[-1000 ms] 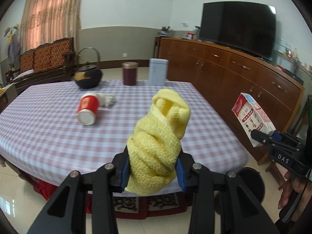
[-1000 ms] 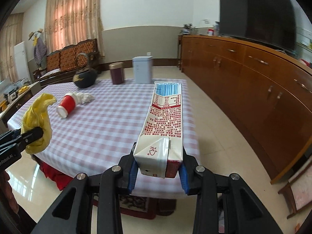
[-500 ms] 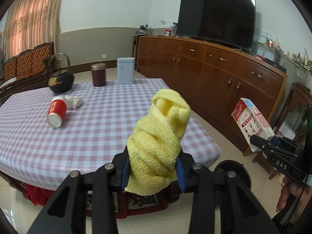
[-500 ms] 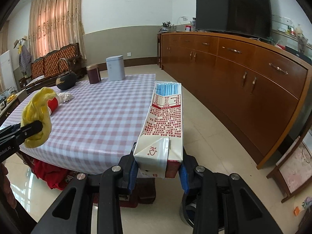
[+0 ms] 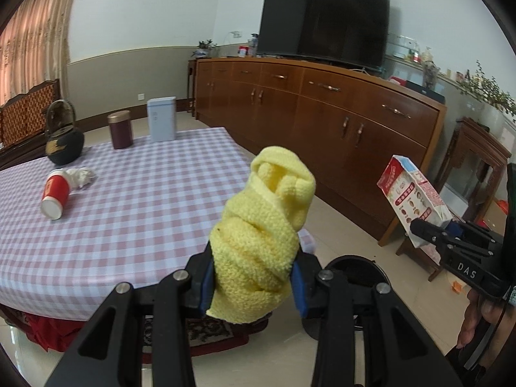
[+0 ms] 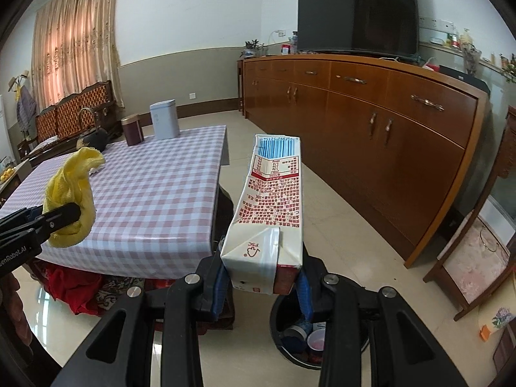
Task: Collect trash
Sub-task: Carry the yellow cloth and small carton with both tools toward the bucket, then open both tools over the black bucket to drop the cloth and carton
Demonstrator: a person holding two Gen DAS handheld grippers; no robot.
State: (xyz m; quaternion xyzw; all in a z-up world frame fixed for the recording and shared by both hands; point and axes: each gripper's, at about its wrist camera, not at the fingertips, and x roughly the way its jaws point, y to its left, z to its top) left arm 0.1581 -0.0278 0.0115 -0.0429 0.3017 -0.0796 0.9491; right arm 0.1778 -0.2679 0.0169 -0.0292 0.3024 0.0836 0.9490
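Note:
My left gripper [image 5: 253,285] is shut on a bunched yellow knitted cloth [image 5: 262,235], which stands up between the blue pads. My right gripper [image 6: 262,282] is shut on the bottom end of a white and red milk carton [image 6: 274,206] that points away from me. Both are held in the air beyond the table's corner. Each view shows the other gripper: the carton [image 5: 414,198] at the right, the cloth [image 6: 72,193] at the left. A black round trash bin [image 6: 292,335] stands on the floor under my right gripper, with cups inside. On the table a red paper cup [image 5: 54,195] lies beside a crumpled tissue [image 5: 80,177].
The checked table [image 5: 129,206] also bears a black kettle [image 5: 63,140], a maroon canister [image 5: 120,130] and a pale blue tin [image 5: 161,123]. A long wooden sideboard [image 6: 371,129] with a TV lines the right wall. A small wooden stand [image 6: 467,258] is at the right.
Both grippers have swung to the right, away from the table, still holding cloth and carton. The table has slid left in both views and the trash bin has come into sight below.

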